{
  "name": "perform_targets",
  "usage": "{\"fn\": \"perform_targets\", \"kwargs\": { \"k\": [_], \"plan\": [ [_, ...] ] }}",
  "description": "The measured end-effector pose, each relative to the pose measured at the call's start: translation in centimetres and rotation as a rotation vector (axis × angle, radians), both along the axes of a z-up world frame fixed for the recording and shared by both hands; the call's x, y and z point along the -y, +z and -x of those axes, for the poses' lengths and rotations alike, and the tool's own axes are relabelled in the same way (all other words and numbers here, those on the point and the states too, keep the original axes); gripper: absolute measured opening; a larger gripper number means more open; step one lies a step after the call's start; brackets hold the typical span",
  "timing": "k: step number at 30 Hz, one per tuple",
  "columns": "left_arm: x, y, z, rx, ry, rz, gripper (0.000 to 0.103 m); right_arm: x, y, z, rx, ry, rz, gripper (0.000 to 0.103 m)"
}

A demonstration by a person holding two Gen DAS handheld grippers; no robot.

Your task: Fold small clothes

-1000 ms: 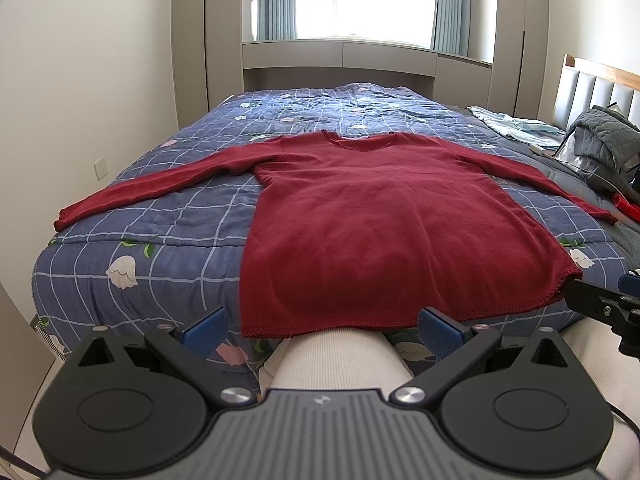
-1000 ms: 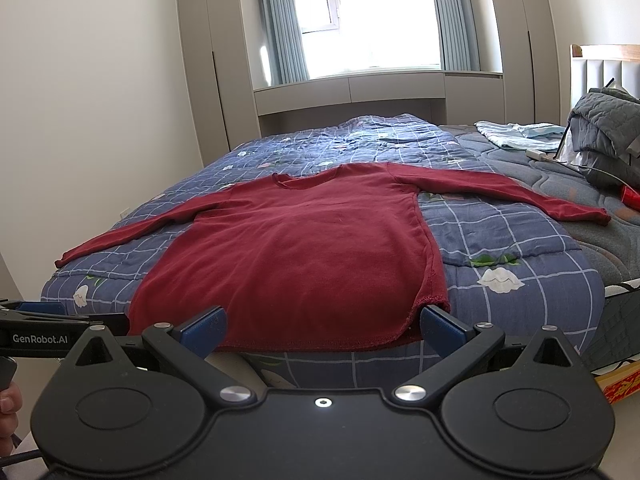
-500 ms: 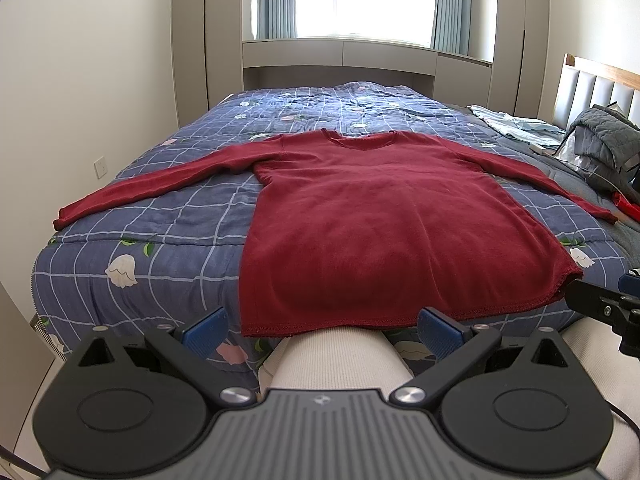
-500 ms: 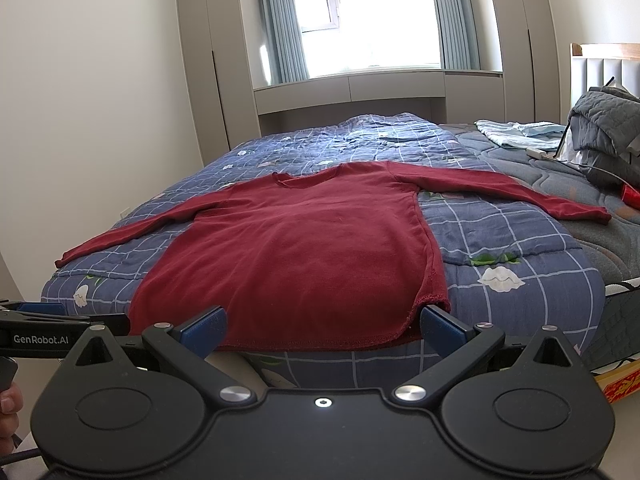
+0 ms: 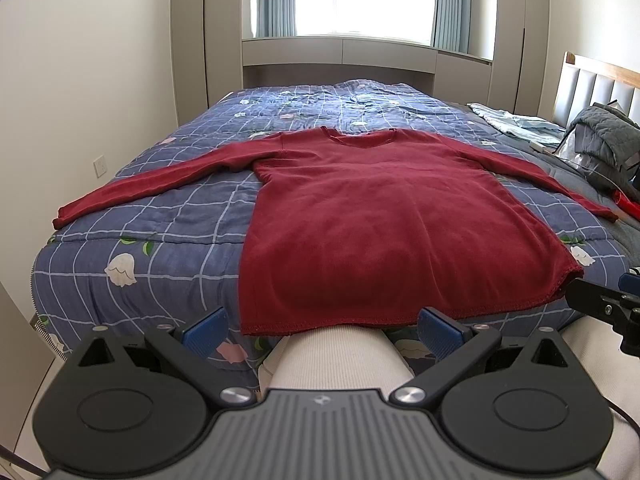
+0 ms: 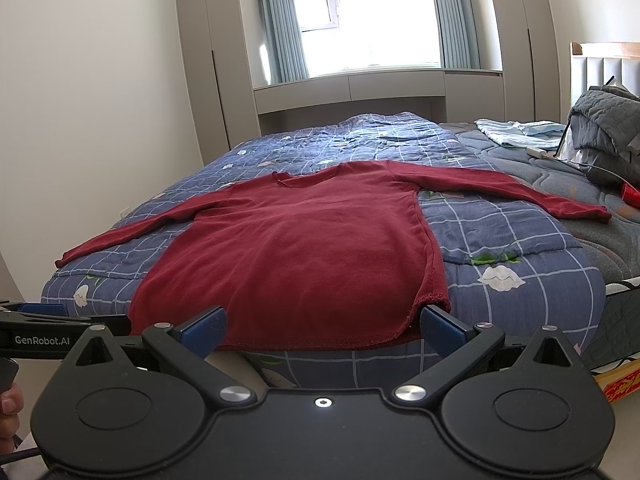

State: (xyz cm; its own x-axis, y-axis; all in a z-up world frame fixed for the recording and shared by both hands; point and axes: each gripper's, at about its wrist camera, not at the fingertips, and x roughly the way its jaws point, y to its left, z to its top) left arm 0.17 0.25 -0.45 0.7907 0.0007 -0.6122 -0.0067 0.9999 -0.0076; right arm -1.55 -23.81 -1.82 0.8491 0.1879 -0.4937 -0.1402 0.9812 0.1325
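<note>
A dark red long-sleeved sweater [image 5: 384,216] [image 6: 296,248] lies flat on the bed, neck away from me, both sleeves stretched out sideways, hem at the bed's near edge. My left gripper [image 5: 322,330] hangs open just short of the hem's middle, nothing between its blue pads. My right gripper [image 6: 322,326] is open too, close to the hem near the sweater's right bottom corner, apart from the cloth. The right gripper's tip [image 5: 600,304] shows at the right edge of the left wrist view; the left one [image 6: 48,332] shows at the left edge of the right wrist view.
A blue checked quilt [image 5: 168,216] with flower prints covers the bed. A grey blanket heap [image 5: 604,136], a light blue cloth [image 5: 516,122] and a red item [image 5: 628,204] lie at the right by the headboard. A cream-clad leg [image 5: 332,356] stands against the bed's edge. Wardrobes and a window stand behind.
</note>
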Motion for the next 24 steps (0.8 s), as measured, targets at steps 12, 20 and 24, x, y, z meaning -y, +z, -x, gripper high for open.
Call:
{"fn": "perform_targets", "kwargs": {
  "k": [12, 20, 24],
  "plan": [
    [0.0, -1.0, 0.3, -0.005, 0.003, 0.004, 0.103, 0.1, 0.1, -0.1, -0.002, 0.000, 0.000, 0.103],
    [-0.1, -0.8, -0.1, -0.031, 0.003, 0.012, 0.103, 0.0, -0.3, -0.2, -0.015, 0.002, -0.004, 0.103],
    [-0.3, -0.7, -0.7, -0.053, -0.013, 0.034, 0.103, 0.6, -0.2, -1.4, -0.044, 0.004, -0.024, 0.103]
  ]
}}
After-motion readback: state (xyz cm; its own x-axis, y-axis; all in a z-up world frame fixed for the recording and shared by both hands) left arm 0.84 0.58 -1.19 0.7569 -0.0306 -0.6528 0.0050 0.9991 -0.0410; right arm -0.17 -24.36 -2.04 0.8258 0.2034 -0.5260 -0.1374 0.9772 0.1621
